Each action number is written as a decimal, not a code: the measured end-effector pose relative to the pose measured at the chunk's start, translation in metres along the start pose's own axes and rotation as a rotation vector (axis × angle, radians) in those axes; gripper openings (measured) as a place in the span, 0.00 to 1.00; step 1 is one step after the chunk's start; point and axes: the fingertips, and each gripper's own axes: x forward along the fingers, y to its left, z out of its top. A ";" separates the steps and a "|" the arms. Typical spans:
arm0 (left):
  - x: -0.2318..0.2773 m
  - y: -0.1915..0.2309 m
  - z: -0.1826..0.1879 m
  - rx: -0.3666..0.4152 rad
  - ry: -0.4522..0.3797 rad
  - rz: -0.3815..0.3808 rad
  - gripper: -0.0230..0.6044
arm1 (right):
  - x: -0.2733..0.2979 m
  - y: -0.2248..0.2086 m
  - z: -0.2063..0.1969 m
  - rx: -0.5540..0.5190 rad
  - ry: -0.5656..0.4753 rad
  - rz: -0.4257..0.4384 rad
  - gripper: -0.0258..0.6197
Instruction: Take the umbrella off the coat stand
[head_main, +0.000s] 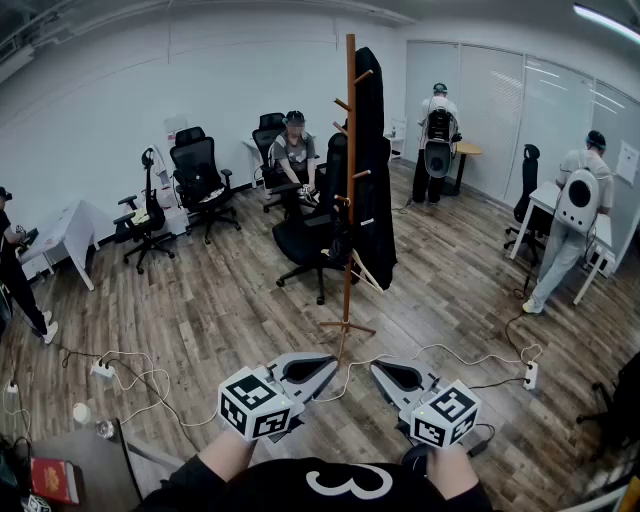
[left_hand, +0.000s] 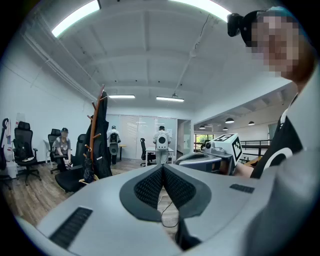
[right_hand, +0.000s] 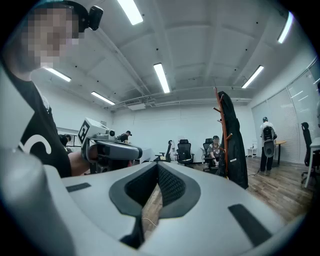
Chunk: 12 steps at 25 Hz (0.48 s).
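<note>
Left claw: your left claw (left_hand: 163, 167) is closed, its ribbed black pads meeting at the tip with nothing between them.
Right claw: your right claw (right_hand: 157, 165) is closed the same way and holds nothing. The two claws sit side by side, near you and low in the head view.
Coat stand: the coat stand (head_main: 350, 150) is a slim round wooden pole with short pegs angled upward. It stands upright on splayed wooden feet, straight ahead of you and well apart from both claws.
Coat: a long black coat (head_main: 372, 170) drapes limp down the right side of the pole.
Umbrella: low on the pole hangs a dark, folded, soft-looking bundle (left_hand: 88, 167) with a tan piece under it. It looks like the umbrella, but you cannot make out its exact shape.
Floor: the floor (head_main: 220, 300) is matte grey-brown wood planking, bare between you and the stand's feet.
Cables: thin white cables (head_main: 440, 350) snake across the floor just beyond your claws, running to a white power strip (head_main: 531, 375) on the right.
Chair: a black mesh office chair (head_main: 305, 240) sits just left of the pole, crowding that side.
Right side: the floor right of the coat lies open, up to a standing person (head_main: 565, 225) far right.
</note>
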 end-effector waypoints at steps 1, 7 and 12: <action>0.001 -0.002 0.003 0.005 0.003 0.000 0.06 | -0.003 -0.001 0.004 0.000 -0.005 -0.002 0.08; 0.003 -0.008 0.005 0.010 0.007 -0.004 0.06 | -0.008 -0.002 0.008 -0.007 -0.008 -0.002 0.08; 0.008 -0.005 0.002 -0.004 -0.002 -0.009 0.06 | -0.009 -0.007 0.002 0.011 0.002 -0.006 0.08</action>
